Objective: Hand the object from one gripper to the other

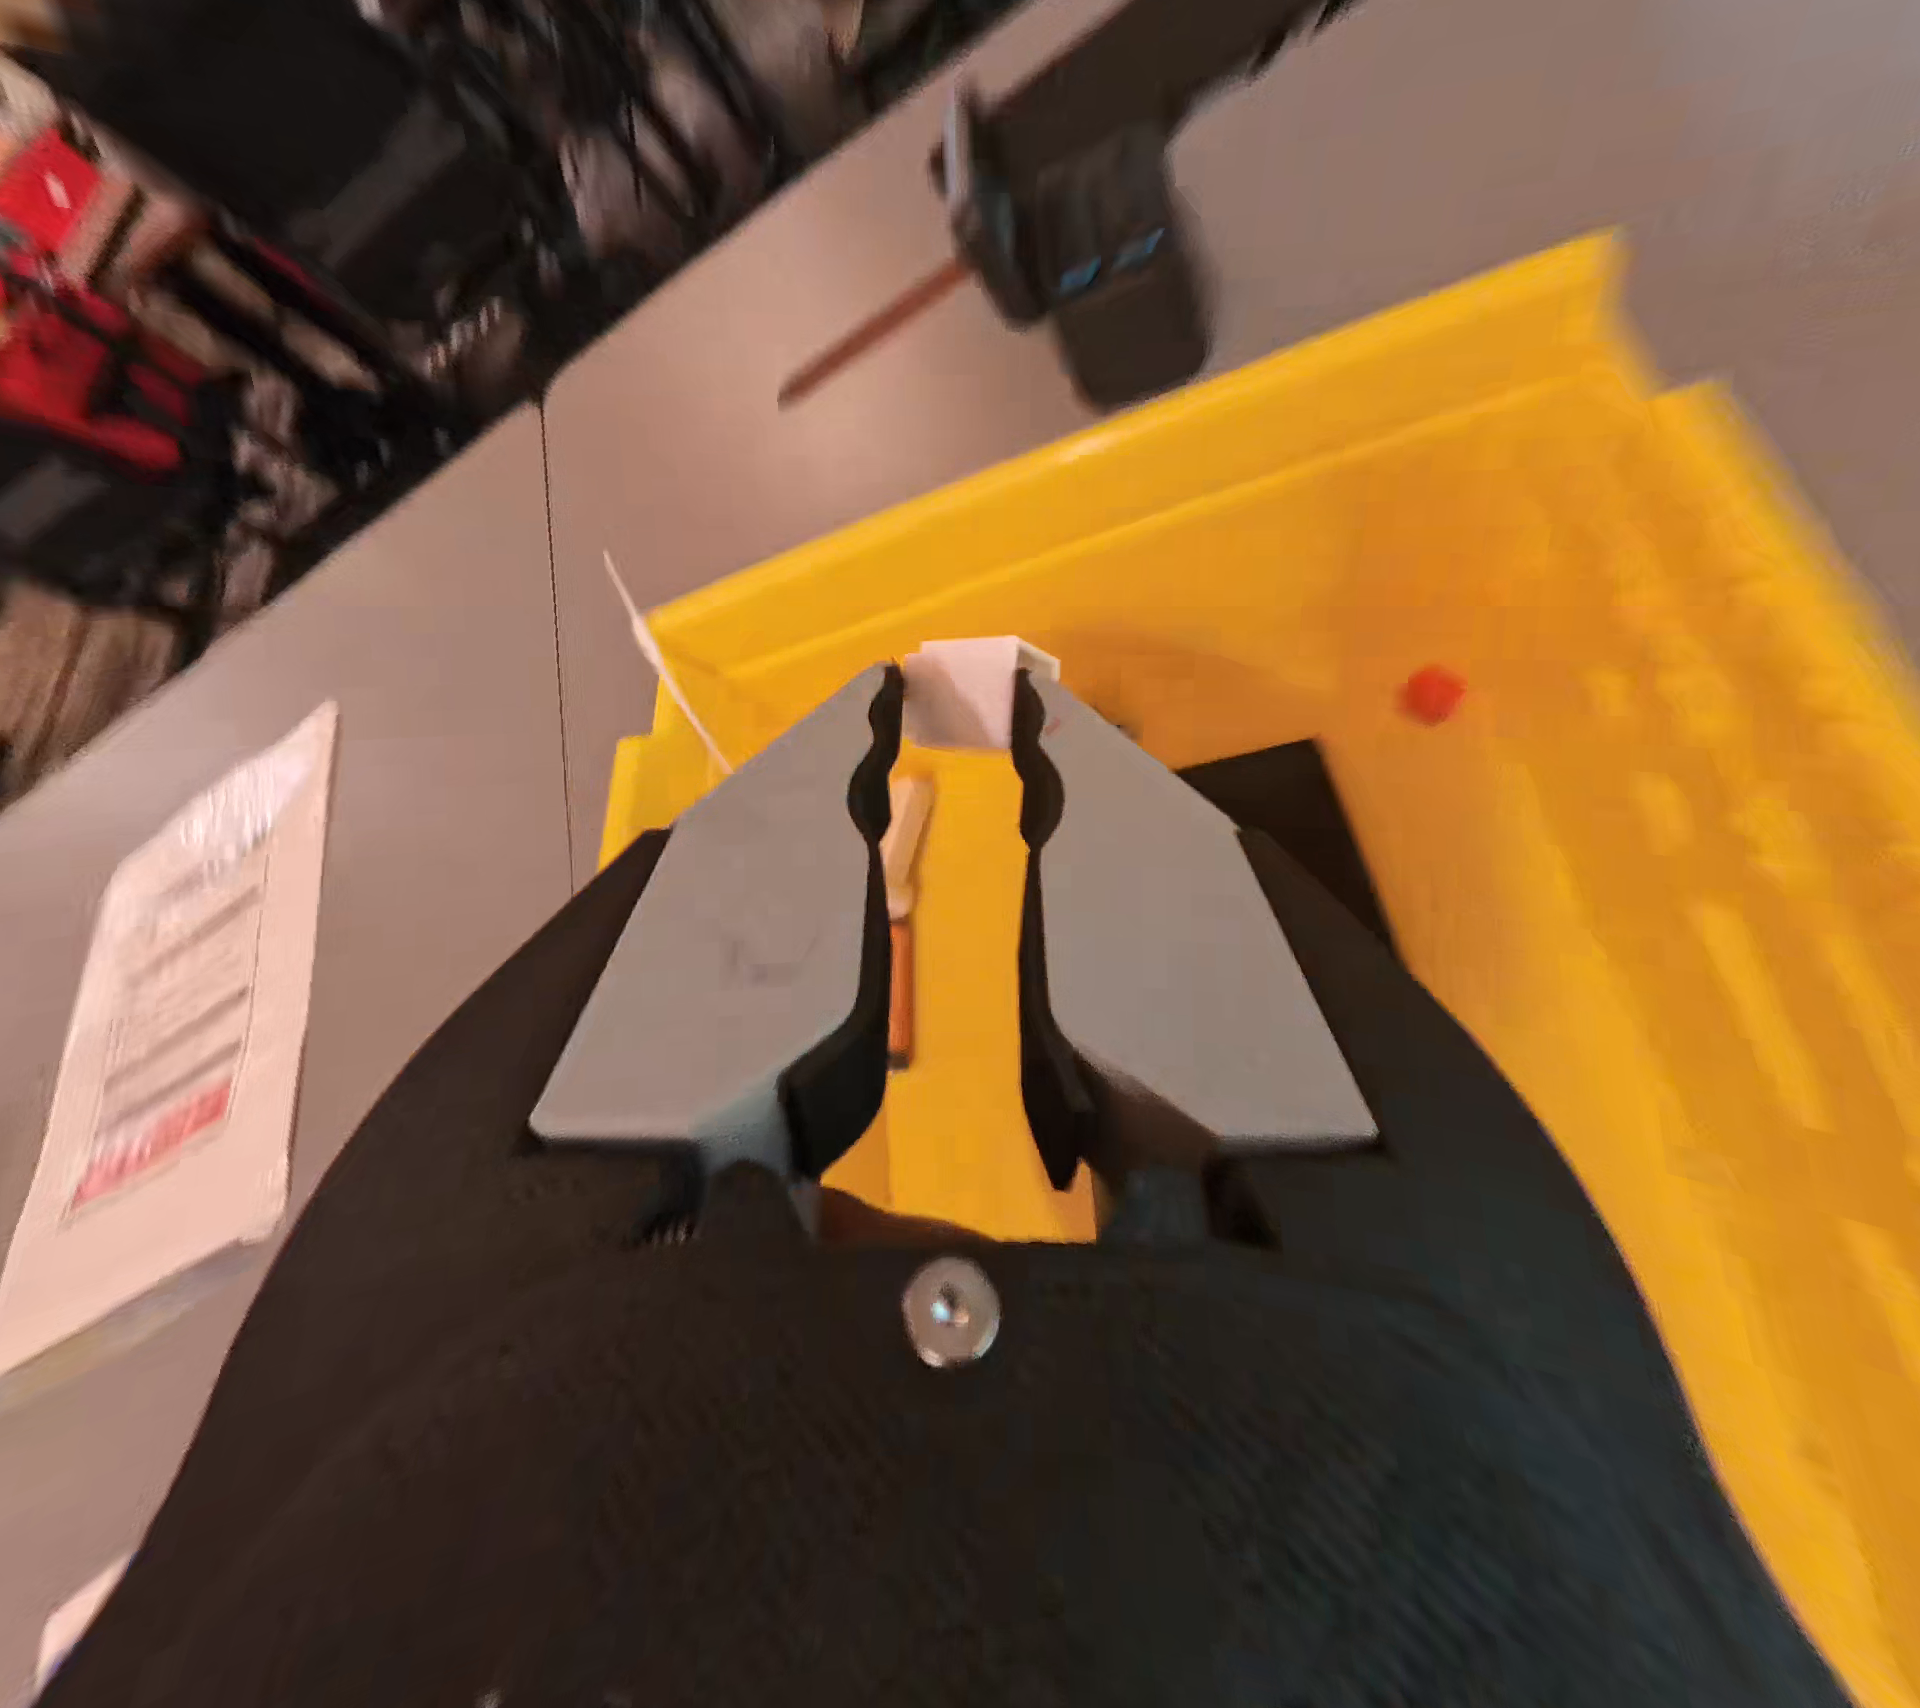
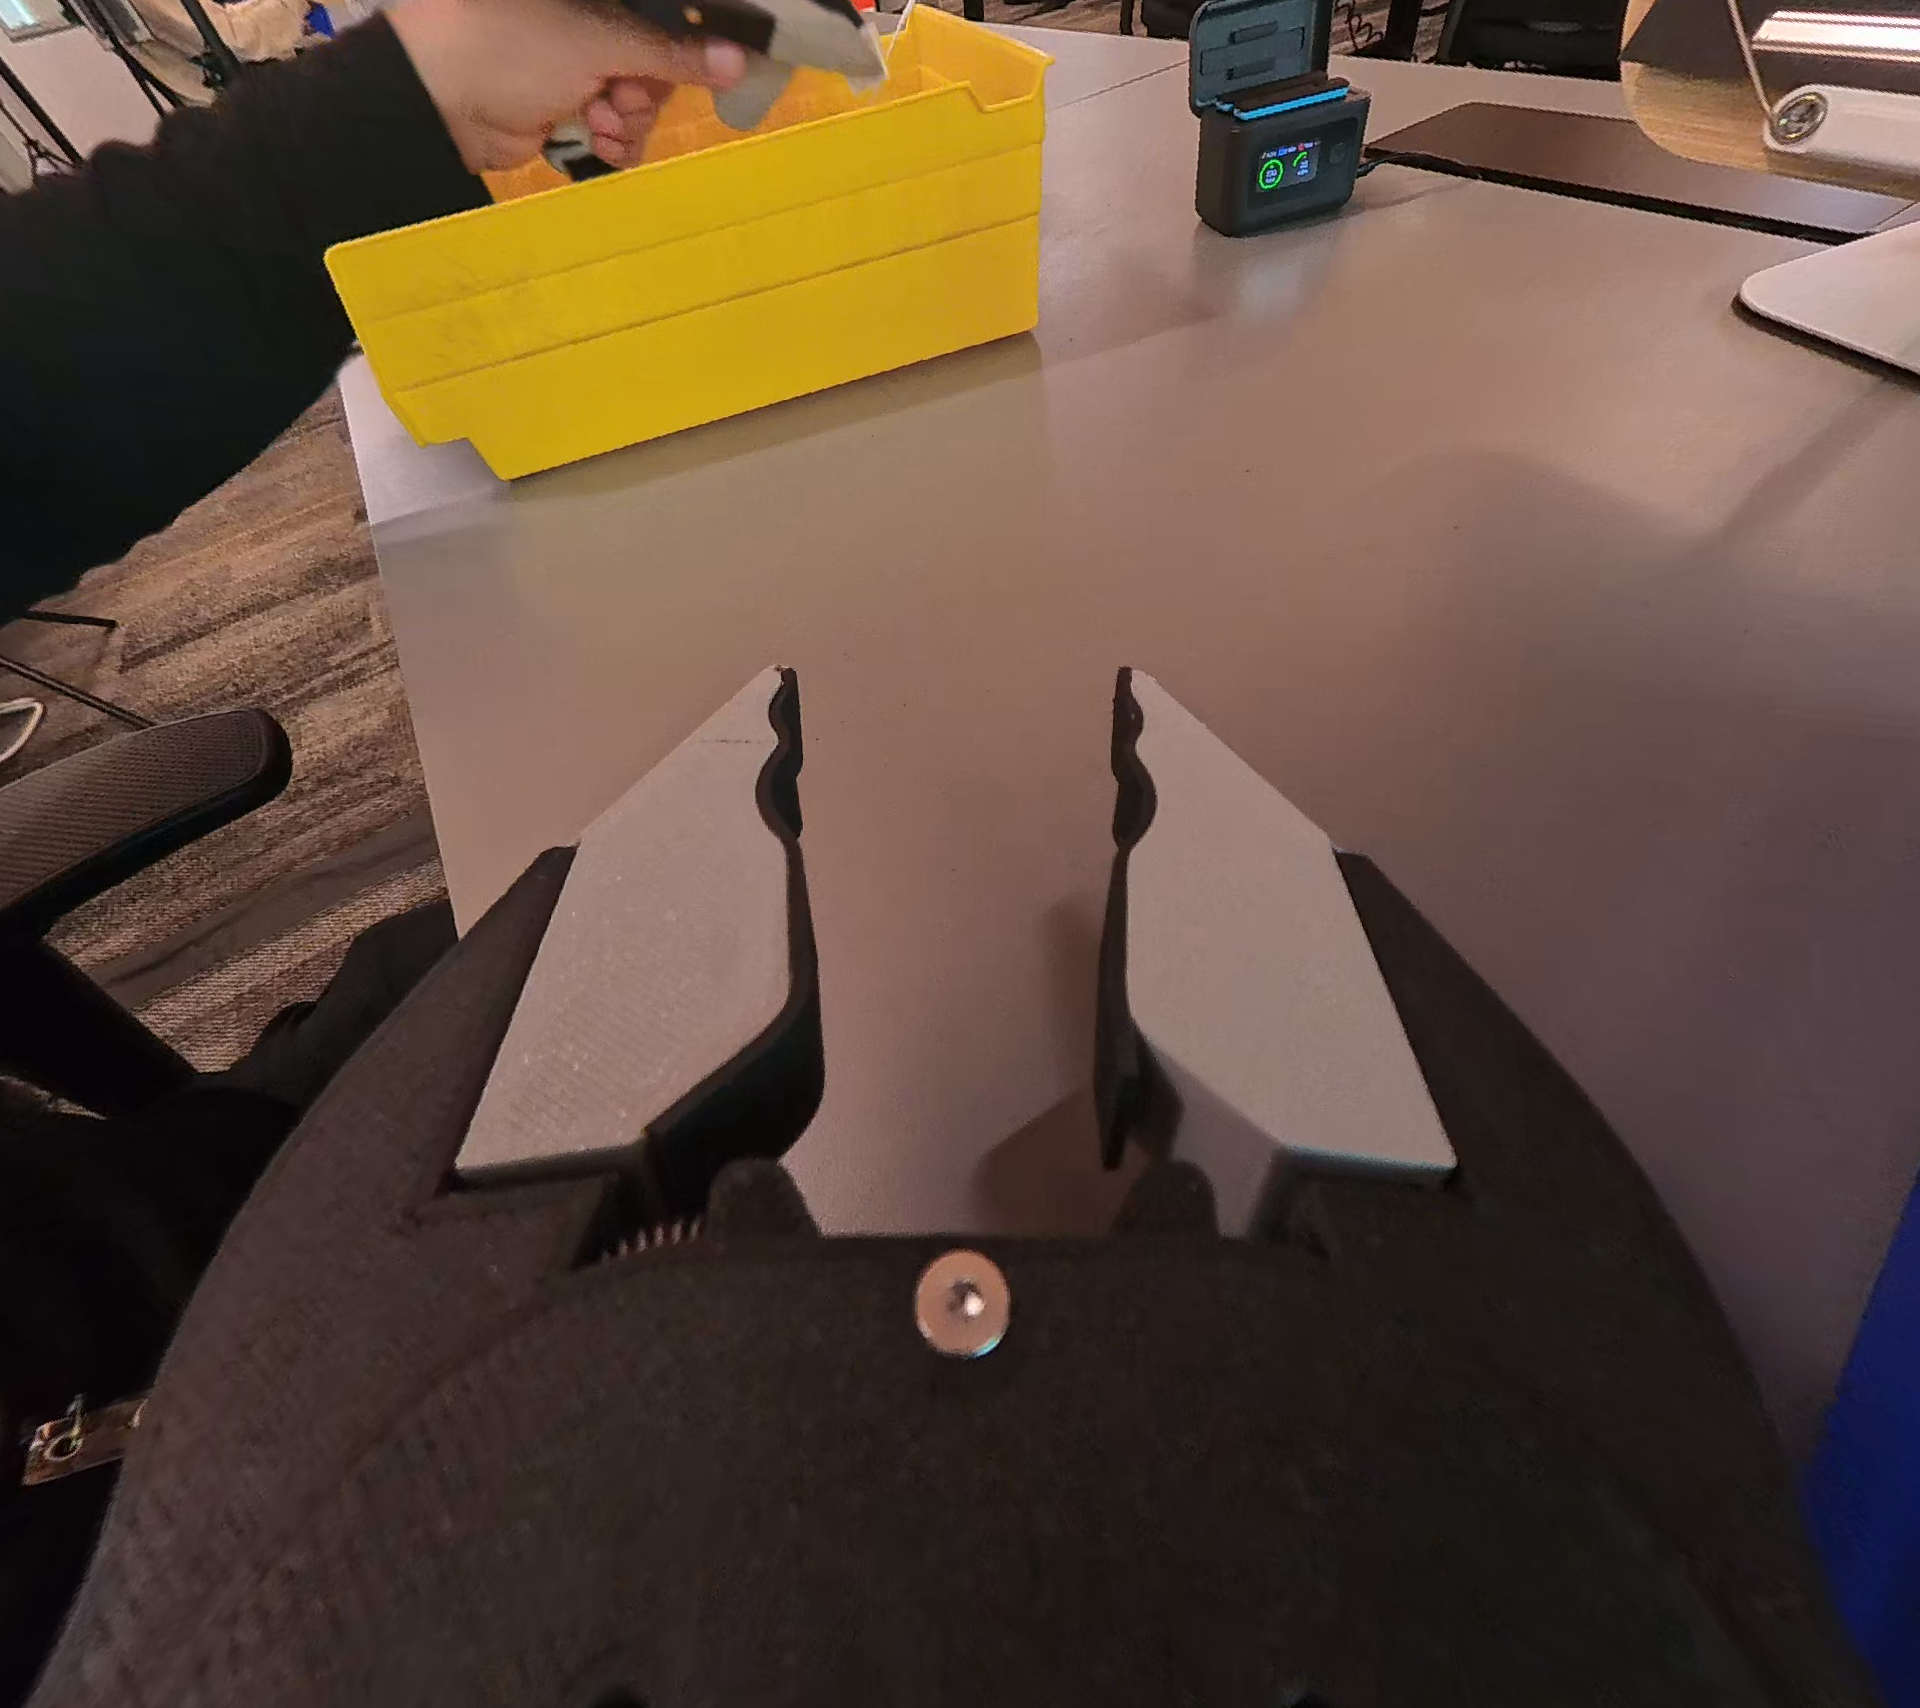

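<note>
A grey surface (image 2: pixel 1247 515) in a cluttered workroom. The right gripper (image 2: pixel 961 692) waits, jaws wide and empty. Farther off, over the yellow plastic bin (image 1: pixel 1455 723), the left gripper (image 1: pixel 961 692) pinches a small white block (image 1: pixel 961 692) only at its tips, so it could slip mid-transfer.

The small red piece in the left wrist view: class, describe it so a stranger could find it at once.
Find the yellow bin on the grey table. On its floor, right of the left gripper fingers, lies a small red piece. It is the only red item there; the gripped block is white.
</note>
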